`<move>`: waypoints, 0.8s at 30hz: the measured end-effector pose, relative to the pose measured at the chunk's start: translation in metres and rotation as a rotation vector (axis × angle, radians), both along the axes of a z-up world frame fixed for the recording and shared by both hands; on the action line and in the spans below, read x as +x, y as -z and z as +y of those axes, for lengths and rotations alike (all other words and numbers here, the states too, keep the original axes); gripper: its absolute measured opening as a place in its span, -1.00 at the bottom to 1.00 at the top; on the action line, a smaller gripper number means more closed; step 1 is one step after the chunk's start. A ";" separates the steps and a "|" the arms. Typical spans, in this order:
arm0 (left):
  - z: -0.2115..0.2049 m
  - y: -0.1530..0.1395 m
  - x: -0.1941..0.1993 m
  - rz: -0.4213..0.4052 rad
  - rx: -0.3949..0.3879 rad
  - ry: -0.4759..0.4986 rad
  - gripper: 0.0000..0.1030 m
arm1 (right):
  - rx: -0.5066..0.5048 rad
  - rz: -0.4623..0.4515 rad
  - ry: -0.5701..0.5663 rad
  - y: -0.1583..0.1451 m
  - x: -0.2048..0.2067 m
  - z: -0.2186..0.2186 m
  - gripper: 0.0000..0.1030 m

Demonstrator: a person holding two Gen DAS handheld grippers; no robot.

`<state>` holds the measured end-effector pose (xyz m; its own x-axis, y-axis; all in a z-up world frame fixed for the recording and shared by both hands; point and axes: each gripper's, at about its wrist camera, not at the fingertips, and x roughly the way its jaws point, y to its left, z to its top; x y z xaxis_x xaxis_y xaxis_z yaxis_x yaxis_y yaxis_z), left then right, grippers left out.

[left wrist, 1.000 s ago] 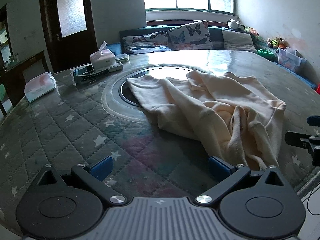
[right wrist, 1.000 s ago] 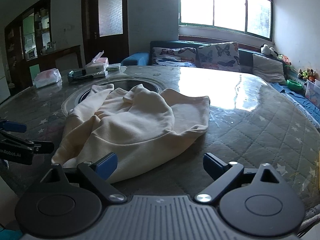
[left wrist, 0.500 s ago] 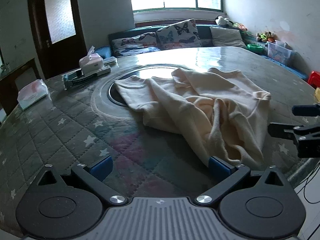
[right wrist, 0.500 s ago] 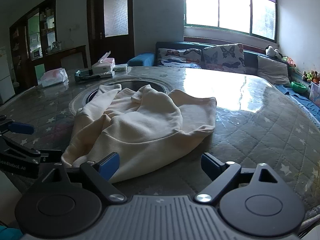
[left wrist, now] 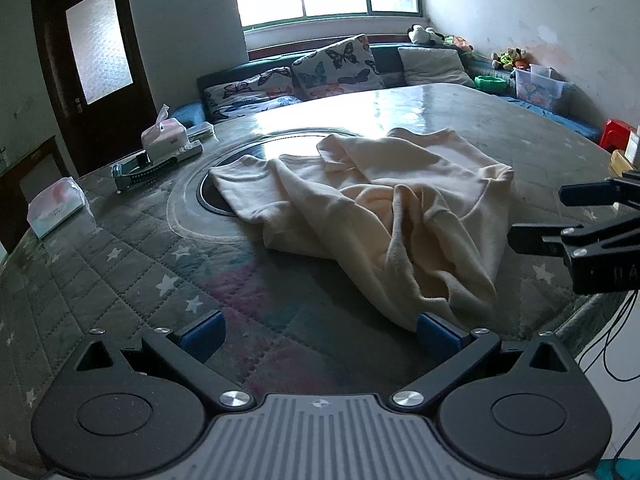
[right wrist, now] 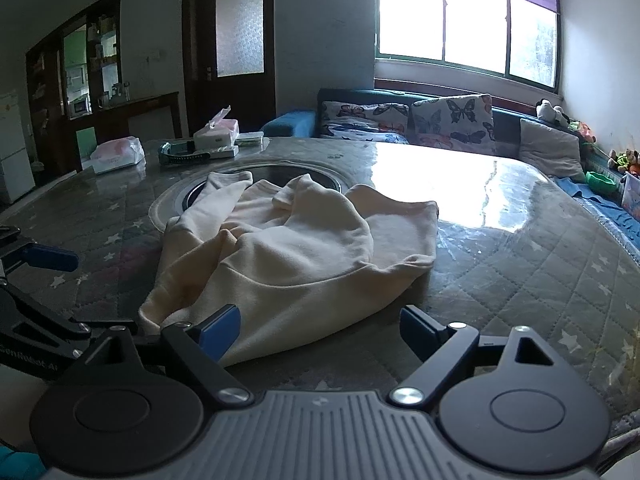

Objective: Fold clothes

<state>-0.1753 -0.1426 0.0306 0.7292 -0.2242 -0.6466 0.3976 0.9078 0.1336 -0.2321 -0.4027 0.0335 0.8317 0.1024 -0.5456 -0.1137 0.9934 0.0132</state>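
A cream sweatshirt (left wrist: 372, 216) lies crumpled on the round quilted table (left wrist: 120, 264), one sleeve reaching over the dark centre disc. It also shows in the right wrist view (right wrist: 288, 252). My left gripper (left wrist: 320, 334) is open and empty, low at the table's near edge, its right pad by the garment's near hem. My right gripper (right wrist: 320, 326) is open and empty, its left pad just in front of the hem. The right gripper shows at the right edge of the left wrist view (left wrist: 568, 216). The left gripper shows at the left edge of the right wrist view (right wrist: 44, 272).
A tissue box (left wrist: 164, 136), a soft tissue pack (left wrist: 56, 208) and a dark flat device (left wrist: 140, 168) sit at the table's far left. A sofa with butterfly cushions (left wrist: 332, 68) stands behind the table. Cables (left wrist: 616, 352) hang off the right edge.
Both grippers have drawn back and risen a little from the table edge. The sweatshirt has not moved. Both stay open.
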 end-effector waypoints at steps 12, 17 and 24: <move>-0.004 0.000 -0.005 -0.001 0.017 0.031 1.00 | 0.006 -0.003 -0.015 -0.003 -0.001 0.004 0.66; -0.005 0.003 -0.004 0.008 0.020 0.036 1.00 | 0.008 -0.004 -0.010 -0.003 -0.001 0.003 0.66; -0.006 0.006 -0.004 0.017 0.027 0.046 1.00 | 0.010 0.000 -0.011 -0.001 0.000 0.002 0.64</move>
